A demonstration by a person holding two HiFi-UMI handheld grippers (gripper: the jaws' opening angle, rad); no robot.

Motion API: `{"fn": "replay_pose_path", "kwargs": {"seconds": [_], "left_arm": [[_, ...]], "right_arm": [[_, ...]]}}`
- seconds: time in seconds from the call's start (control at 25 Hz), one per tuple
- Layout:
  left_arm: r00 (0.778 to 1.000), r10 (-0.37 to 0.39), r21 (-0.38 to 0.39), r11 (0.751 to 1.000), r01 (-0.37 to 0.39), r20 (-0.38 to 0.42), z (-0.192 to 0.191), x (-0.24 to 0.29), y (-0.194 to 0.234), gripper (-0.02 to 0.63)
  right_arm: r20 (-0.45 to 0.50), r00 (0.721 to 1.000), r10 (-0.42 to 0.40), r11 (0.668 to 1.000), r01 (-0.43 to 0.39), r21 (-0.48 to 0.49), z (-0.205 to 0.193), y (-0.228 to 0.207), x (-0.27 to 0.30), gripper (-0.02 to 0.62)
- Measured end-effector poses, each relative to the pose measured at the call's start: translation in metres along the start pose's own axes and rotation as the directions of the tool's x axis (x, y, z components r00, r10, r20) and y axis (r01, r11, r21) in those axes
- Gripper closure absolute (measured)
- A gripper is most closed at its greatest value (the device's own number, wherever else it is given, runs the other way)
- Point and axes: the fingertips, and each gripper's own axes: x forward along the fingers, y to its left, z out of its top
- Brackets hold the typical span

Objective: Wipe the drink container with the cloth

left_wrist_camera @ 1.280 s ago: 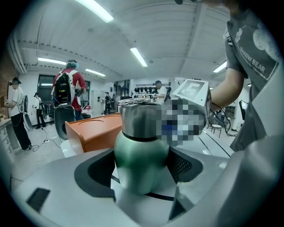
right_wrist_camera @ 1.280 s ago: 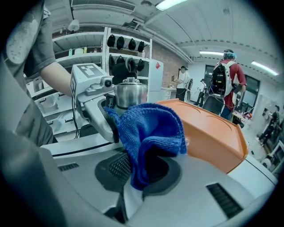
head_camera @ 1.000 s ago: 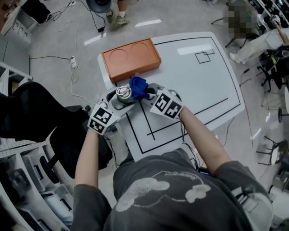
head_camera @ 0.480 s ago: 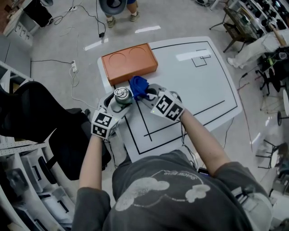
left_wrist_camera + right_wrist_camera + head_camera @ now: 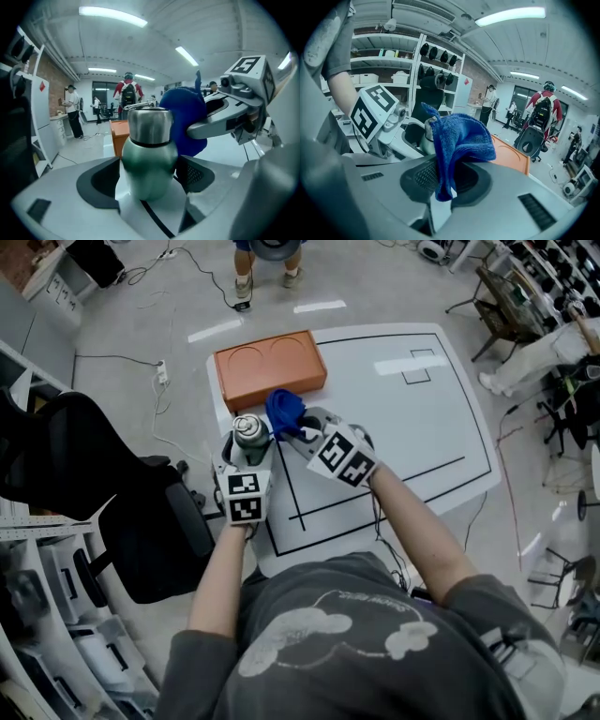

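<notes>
Your left gripper (image 5: 149,180) had the drink container (image 5: 149,140) clamped upright, so your right gripper (image 5: 450,180), pinching the cloth (image 5: 461,136), could rub just beside the container's cap.

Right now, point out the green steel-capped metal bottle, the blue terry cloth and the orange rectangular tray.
green steel-capped metal bottle (image 5: 149,164), left gripper view, rounded body
blue terry cloth (image 5: 461,136), right gripper view, bunched top
orange rectangular tray (image 5: 270,369), head view, top face
</notes>
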Motion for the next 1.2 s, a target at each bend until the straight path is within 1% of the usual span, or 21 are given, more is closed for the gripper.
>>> {"fn": "replay_pose_path", "kwargs": {"seconds": [0.08,0.12,0.2,0.28,0.36,0.48,0.6,0.76,0.92,1.08,1.2], "left_arm": [[0.999,0.048,0.0,0.999,-0.048,-0.008,0.001,0.001,0.001,0.244],[0.998,0.055,-0.001,0.999,-0.055,-0.011,0.001,0.001,0.001,0.248],[0.999,0.037,0.006,0.999,-0.037,-0.019,0.001,0.001,0.0,0.252],[1.0,-0.009,0.034,0.999,0.01,-0.027,0.001,0.001,-0.001,0.253],[0.997,-0.073,0.074,0.994,0.076,-0.03,0.001,0.0,-0.004,0.255],[0.985,-0.169,0.13,0.976,0.173,-0.042,0.0,-0.001,-0.007,0.255],[0.968,-0.241,0.163,0.955,0.249,-0.065,-0.001,0.0,-0.009,0.255],[0.948,-0.308,0.202,0.926,0.318,-0.082,-0.001,0.0,-0.008,0.255],[0.933,-0.352,0.224,0.905,0.361,-0.082,0.001,0.0,-0.008,0.255],[0.928,-0.368,0.225,0.901,0.371,-0.059,0.003,0.0,-0.009,0.255],[0.928,-0.371,0.222,0.902,0.37,-0.039,0.004,0.001,-0.008,0.255]], "right_arm": [[0.008,1.0,0.015,1.0,-0.014,-0.014,0.003,0.002,-0.001,0.552],[0.012,1.0,0.023,0.999,-0.022,-0.023,0.005,0.002,-0.001,0.552],[0.016,0.999,0.039,0.998,-0.038,-0.046,0.009,0.003,-0.001,0.552],[0.015,0.999,0.052,0.996,-0.051,-0.072,0.012,0.004,0.002,0.552],[0.012,0.998,0.065,0.993,-0.063,-0.097,0.015,0.005,0.006,0.552],[0.002,0.996,0.086,0.987,-0.085,-0.134,0.017,0.01,0.011,0.552],[-0.009,0.996,0.088,0.985,-0.088,-0.145,0.014,0.01,0.017,0.552],[-0.029,0.995,0.09,0.989,-0.093,-0.115,0.006,0.007,0.023,0.552],[-0.08,0.993,0.091,0.993,-0.096,-0.071,-0.009,0.005,0.031,0.552],[-0.133,0.987,0.086,0.996,-0.09,-0.022,-0.032,0.013,0.043,0.552],[-0.135,0.988,0.077,0.996,-0.071,0.048,-0.039,0.015,0.046,0.552]]}}
